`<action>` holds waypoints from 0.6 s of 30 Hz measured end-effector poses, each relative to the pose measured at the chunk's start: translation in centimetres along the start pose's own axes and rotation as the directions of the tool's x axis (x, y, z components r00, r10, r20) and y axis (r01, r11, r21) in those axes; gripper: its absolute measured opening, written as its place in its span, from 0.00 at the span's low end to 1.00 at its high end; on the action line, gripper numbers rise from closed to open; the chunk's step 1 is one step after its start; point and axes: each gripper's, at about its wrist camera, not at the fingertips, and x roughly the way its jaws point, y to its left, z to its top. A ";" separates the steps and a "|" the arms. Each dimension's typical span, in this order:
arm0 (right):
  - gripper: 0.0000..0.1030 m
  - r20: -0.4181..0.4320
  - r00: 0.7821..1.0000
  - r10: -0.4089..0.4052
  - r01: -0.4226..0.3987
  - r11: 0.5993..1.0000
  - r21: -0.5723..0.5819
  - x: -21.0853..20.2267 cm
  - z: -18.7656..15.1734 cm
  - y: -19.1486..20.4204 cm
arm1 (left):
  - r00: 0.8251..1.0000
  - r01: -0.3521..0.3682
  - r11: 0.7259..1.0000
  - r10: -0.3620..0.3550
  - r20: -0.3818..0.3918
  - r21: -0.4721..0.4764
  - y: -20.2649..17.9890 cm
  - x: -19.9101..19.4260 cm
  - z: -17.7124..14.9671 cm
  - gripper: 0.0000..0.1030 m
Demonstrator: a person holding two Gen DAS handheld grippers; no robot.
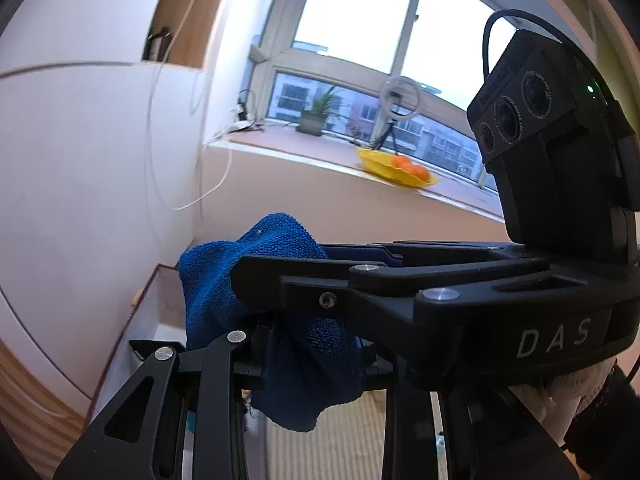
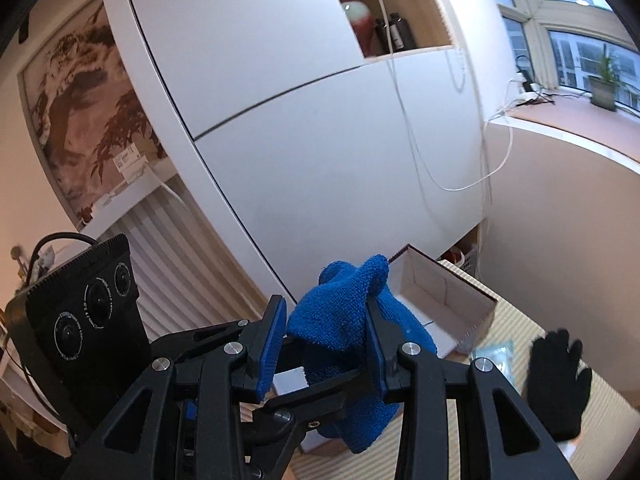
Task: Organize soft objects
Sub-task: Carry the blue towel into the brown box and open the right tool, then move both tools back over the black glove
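Cool daylight is admitted through the blown-out window [image 1: 360, 12]; straight lines are bent by strong fisheye distortion, corners are vignetted black, and slight motion blur is seen.

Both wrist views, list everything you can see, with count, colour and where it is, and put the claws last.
cloth: one, blue, bunched and held up between both claws
box: one, open, pale inside, just beyond the cloth
glove: one, black, flat on the striped mat at right
packet: one, pale blue-green, between box and glove
cabinet: one, white, behind the box
cable: one, white, hanging down the cabinet
plant: one, green in a grey pot, on the windowsill
bowl: one, yellow, holding orange fruit, on the windowsill
ring light: one, white, on a small tripod by the window
left claw: black, shut on cloth
right claw: black with blue pads, shut on cloth
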 end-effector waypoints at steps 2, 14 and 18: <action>0.33 -0.019 1.000 0.008 -0.008 1.000 0.006 1.6 0.6 -0.7 | 1.000 -0.016 1.000 0.016 -0.014 -0.015 1.1 0.9 0.1 0.25; 0.36 -0.108 0.992 -0.064 0.069 0.997 0.040 7.8 1.3 -4.7 | 0.975 -0.159 0.986 0.150 -0.164 -0.043 4.8 7.3 -0.3 0.29; 0.54 -0.096 0.992 -0.084 0.094 0.990 0.102 7.3 1.1 -6.7 | 0.951 -0.227 0.972 0.206 -0.231 -0.067 5.9 8.7 -1.1 0.62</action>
